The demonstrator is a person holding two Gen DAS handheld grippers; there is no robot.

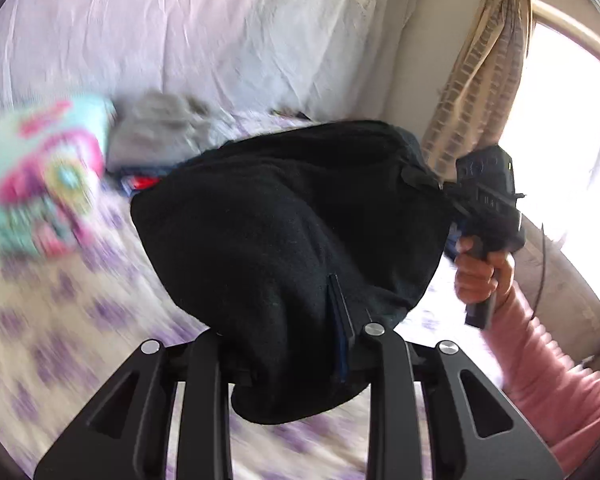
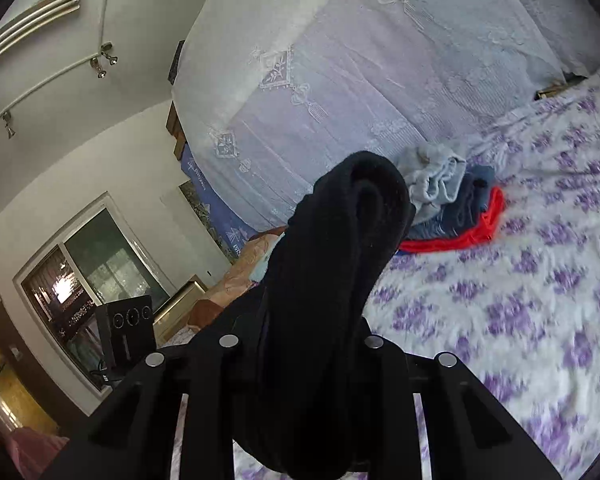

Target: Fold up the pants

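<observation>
The black pants [image 1: 284,232] hang in the air above the bed [image 2: 520,288], stretched between the two grippers. The left gripper [image 1: 300,344] has its jaws closed on a thick bunch of the fabric, which spills down over the fingers. The right gripper [image 1: 452,192], seen from the left wrist camera, pinches the far end of the pants; a hand [image 1: 480,276] in a pink sleeve [image 1: 548,376] grips its handle. In the right wrist view the pants rise as a rolled dark column from between the closed jaws (the fingertips themselves are buried in cloth). Behind, a pile of folded clothes [image 2: 452,208] lies on the purple-flowered sheet. A blurred turquoise and pink cushion [image 1: 44,176] sits at the left.
</observation>
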